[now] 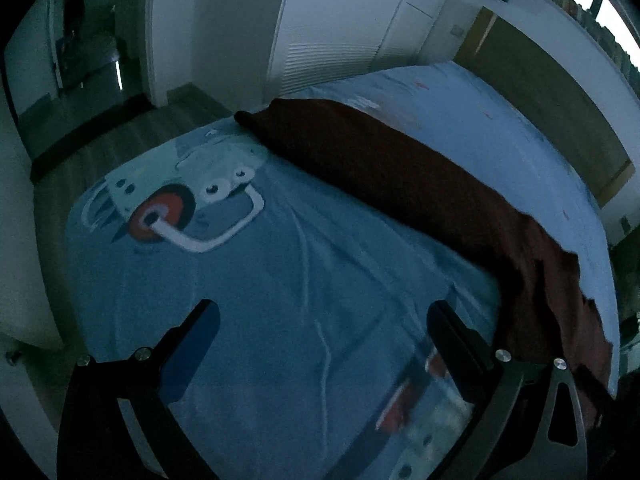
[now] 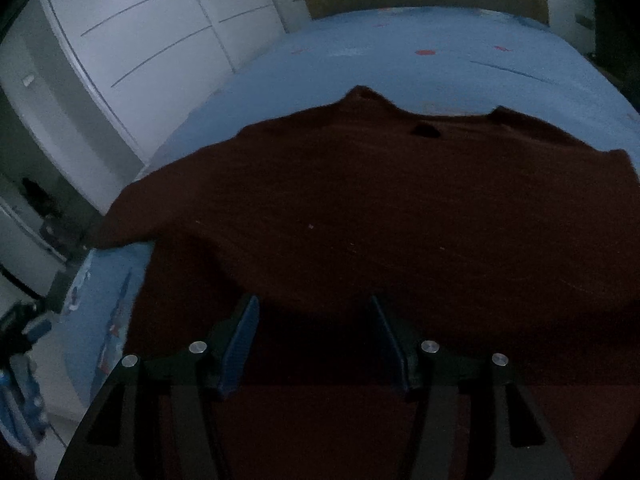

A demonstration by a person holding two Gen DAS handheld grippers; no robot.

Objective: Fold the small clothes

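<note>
A dark maroon garment (image 1: 400, 168) lies spread flat across a bed with a blue sheet (image 1: 280, 280). In the left wrist view it runs as a band from upper middle to lower right. My left gripper (image 1: 324, 312) hangs open over the bare sheet to the left of the garment, with nothing between its fingers. In the right wrist view the garment (image 2: 360, 200) fills most of the frame, its neckline at the far edge. My right gripper (image 2: 314, 304) hovers over the near part of the cloth. Its jaws are apart and no fold is pinched between them.
The sheet carries a printed cartoon figure (image 1: 172, 208) in white and red near the bed's left corner. White wardrobe doors (image 1: 340, 20) stand beyond the bed, and dark floor (image 1: 100, 140) lies to its left. The room is dim. More blue sheet (image 2: 400, 40) stretches beyond the garment.
</note>
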